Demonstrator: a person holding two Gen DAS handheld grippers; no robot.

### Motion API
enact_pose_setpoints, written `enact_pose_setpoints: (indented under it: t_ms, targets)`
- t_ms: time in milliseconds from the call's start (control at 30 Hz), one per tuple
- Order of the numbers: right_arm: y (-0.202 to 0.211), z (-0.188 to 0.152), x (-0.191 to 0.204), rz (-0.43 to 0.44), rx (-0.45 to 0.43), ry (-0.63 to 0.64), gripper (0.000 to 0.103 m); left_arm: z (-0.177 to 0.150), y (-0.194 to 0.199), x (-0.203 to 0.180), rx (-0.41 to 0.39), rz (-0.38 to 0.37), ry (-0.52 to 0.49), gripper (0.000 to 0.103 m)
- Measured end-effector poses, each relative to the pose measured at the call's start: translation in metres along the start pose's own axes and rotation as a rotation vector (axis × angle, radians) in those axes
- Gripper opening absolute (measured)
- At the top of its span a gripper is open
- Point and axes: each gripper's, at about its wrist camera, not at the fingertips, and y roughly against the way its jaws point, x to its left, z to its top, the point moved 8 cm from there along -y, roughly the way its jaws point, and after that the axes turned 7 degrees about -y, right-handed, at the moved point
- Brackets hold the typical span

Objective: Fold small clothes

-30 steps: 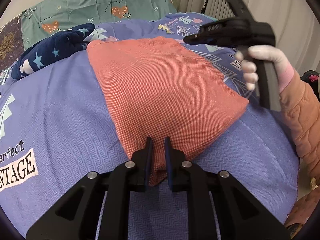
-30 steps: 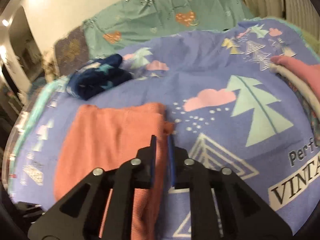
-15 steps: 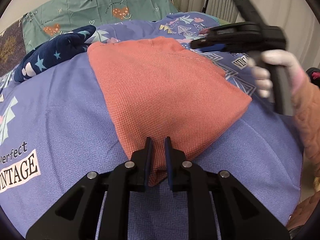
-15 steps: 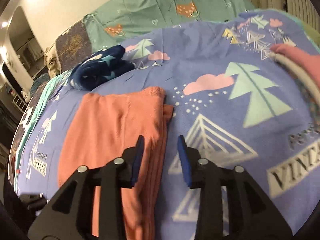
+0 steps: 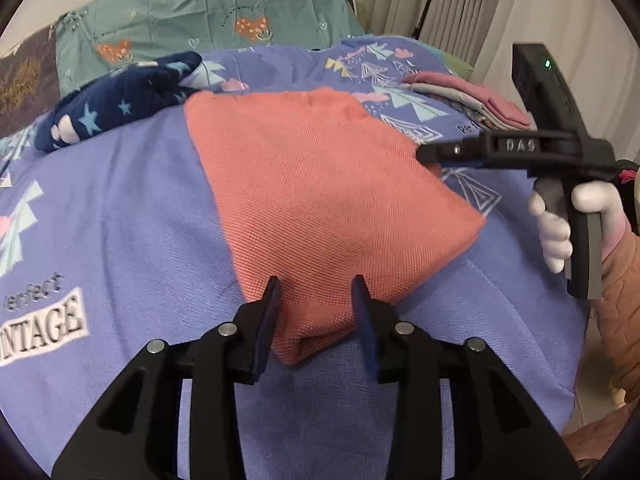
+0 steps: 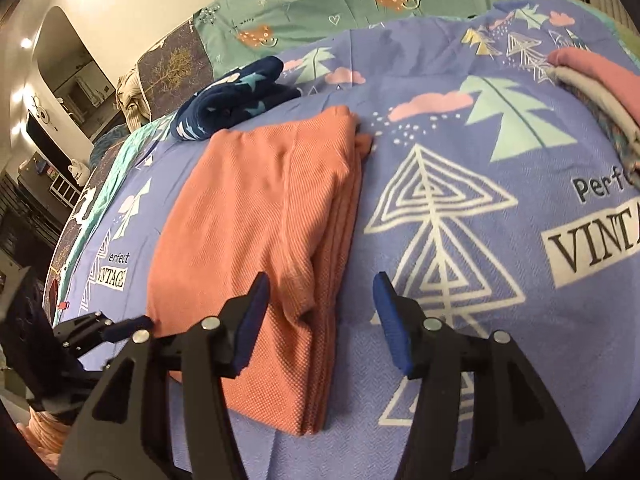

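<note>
The left gripper (image 5: 318,312) hangs over the near corner of the orange garment (image 5: 320,200), its jaws opening; that corner lies between the pads but they no longer press on it, which reads as letting go once a fold is laid. The right gripper (image 6: 320,316) is likewise opening, wider, straddling the garment's stacked right edge (image 6: 332,264) without gripping it, so neither holds anything. The garment lies folded in several layers, flat on the blue bedspread (image 6: 460,208), and looks ready to be lifted away. Just beyond its far left corner sits a navy star-print bundle (image 5: 120,108), probably waiting its turn. Beyond its far right corner, near the bedspread's edge, is a pile of folded clothes (image 5: 472,100), likely the finished stack. Behind everything stands a green pillow (image 5: 208,12).
</note>
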Motion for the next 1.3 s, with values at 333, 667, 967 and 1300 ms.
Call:
enact_pose_setpoints:
  t_ms: [333,667,967,1300]
  targets:
    - [-0.019,0.005,-0.006,0.078,0.053,-0.061,0.062,0.029,-0.024,0.045,0.04,-0.045,0.059,0.062]
    - [-0.069,0.048,0.003,0.201,0.105,-0.148,0.042,0.067,-0.086,0.059,0.064,-0.25,0.193,0.053]
    - [0.029,0.073,0.027,0.072,-0.19,0.017,0.024,0.139,-0.018,-0.006,-0.109,-0.112,-0.112,0.029]
    - [0.235,0.151,-0.059,-0.211,-0.507,0.027,0.025,0.3,0.007,-0.168,-0.312,-0.247,-0.328,0.029]
